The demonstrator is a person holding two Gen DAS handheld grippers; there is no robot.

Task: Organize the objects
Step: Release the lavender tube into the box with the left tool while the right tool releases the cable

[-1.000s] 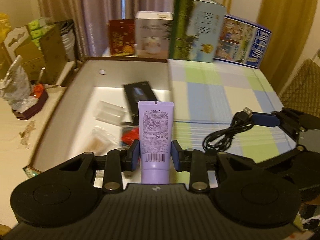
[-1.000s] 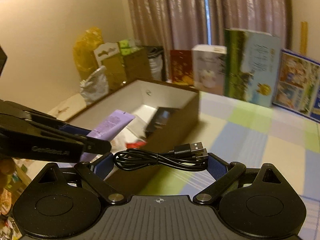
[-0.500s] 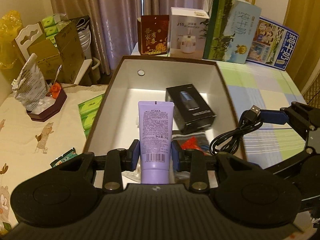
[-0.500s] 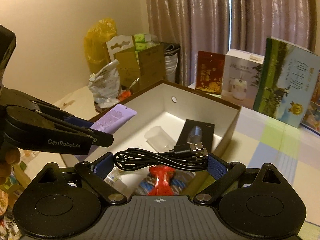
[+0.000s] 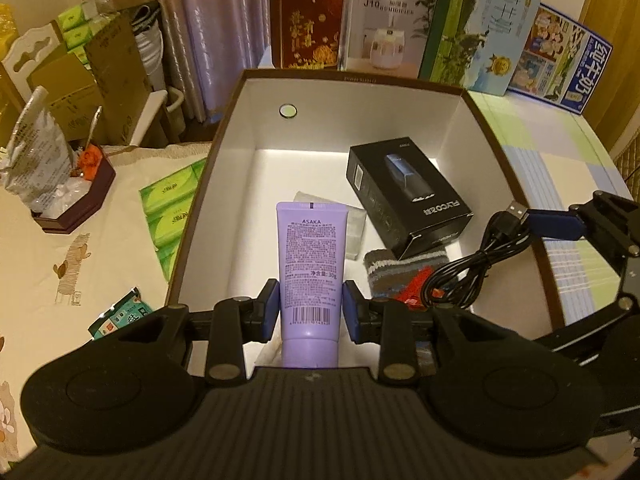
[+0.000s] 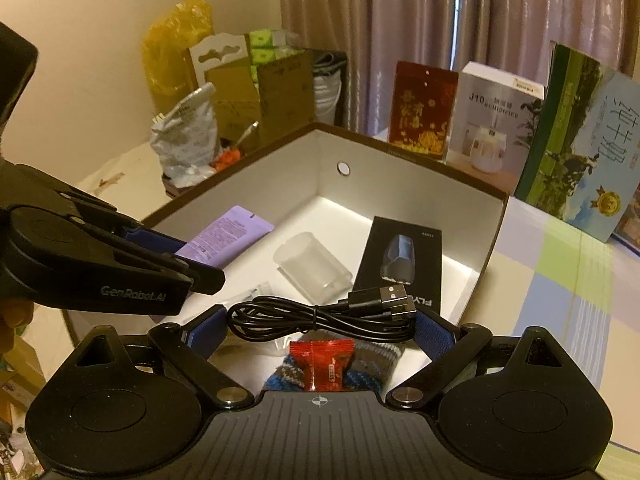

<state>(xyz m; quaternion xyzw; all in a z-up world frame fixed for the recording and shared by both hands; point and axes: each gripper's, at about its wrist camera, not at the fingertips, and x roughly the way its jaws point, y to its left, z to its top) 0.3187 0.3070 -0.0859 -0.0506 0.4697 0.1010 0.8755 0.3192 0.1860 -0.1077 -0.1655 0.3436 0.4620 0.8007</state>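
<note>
Both loads are now hanging over the open storage box (image 5: 224,184) instead of the checked tablecloth — drop-off is looking close. The left gripper (image 5: 311,312) is pinching the purple ASAKA tube (image 5: 311,256); rightward, the right gripper (image 6: 320,326) is clamping the coiled USB cable (image 6: 320,314) above the red candy (image 6: 322,364) and black FLYCO box (image 6: 400,260).

Left gripper (image 5: 311,312) and right gripper (image 6: 320,326) side by side, jaws seemingly clamped

Glossy plastic tube (image 5: 311,268); matt cardboard box (image 5: 224,168); knitted sock (image 6: 372,354).
</note>
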